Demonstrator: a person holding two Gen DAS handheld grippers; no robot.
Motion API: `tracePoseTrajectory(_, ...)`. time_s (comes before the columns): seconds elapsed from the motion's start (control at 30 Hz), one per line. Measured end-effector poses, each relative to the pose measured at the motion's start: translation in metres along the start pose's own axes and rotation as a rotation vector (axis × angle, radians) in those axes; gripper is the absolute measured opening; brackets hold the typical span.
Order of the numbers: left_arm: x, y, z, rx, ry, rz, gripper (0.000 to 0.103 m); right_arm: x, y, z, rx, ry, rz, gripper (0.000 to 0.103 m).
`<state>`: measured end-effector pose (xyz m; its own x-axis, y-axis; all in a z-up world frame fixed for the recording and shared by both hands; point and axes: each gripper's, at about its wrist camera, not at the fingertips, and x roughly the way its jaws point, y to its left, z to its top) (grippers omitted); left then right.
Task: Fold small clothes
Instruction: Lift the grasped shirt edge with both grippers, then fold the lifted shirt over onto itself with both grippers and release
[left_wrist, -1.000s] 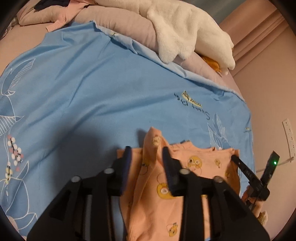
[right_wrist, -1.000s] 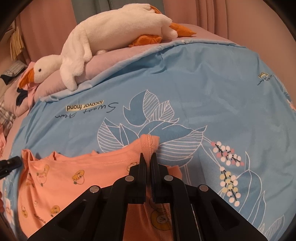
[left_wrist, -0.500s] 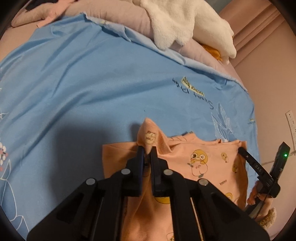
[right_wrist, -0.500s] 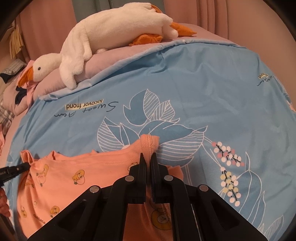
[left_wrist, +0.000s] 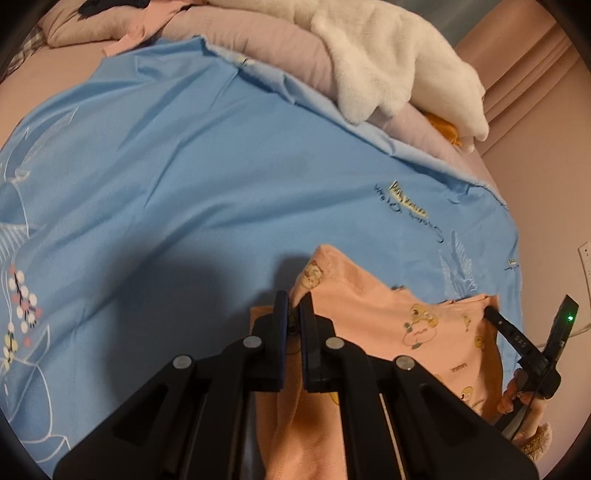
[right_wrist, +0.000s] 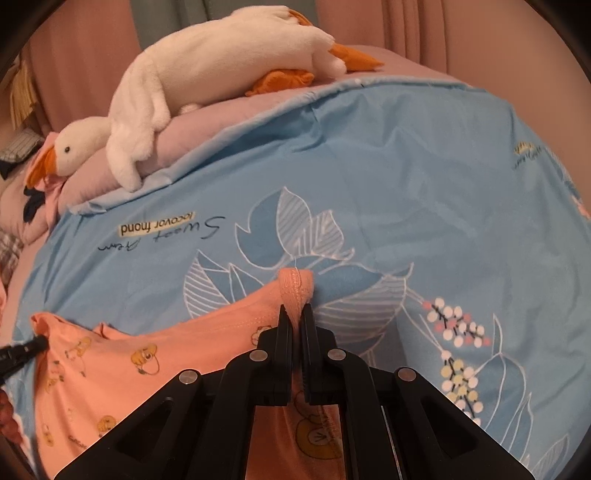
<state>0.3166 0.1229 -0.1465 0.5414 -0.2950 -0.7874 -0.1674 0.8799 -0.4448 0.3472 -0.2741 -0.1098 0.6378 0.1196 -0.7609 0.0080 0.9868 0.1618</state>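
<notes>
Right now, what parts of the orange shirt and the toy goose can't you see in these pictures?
- Orange shirt, left wrist view: its lower part is hidden behind the left gripper and cut off by the bottom edge.
- Same shirt, right wrist view: the right gripper covers its middle.
- Toy goose, left wrist view: its head is cut off by the top edge.
- Writing on the blue sheet, left wrist view: too blurred to read.

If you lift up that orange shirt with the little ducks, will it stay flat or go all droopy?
Probably droopy. The orange shirt already bunches and folds where the right gripper and left gripper pinch it. It looks thin and light, so it should sag between them.
</notes>
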Motion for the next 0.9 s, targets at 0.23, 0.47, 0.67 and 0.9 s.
tracePoseTrajectory(0.23,-0.017,-0.001,0.008,0.009,-0.084,0.031,0.002,-0.017,-0.008,0.008,0.033,-0.06,0.026,0.005)
tracePoseTrajectory(0.47,0.0,0.011,0.001,-0.023,0.001,0.012,0.002,0.012,-0.005,-0.005,-0.003,0.026,-0.031,0.005)
tracePoseTrajectory(0.67,-0.013,0.012,-0.005,-0.027,0.005,0.004,0.006,0.006,-0.006,-0.007,-0.012,0.045,-0.059,0.015)
tracePoseTrajectory(0.9,-0.043,0.004,-0.028,0.044,0.012,0.001,0.07,-0.041,-0.032,-0.021,0.1,0.04,0.034,0.063)
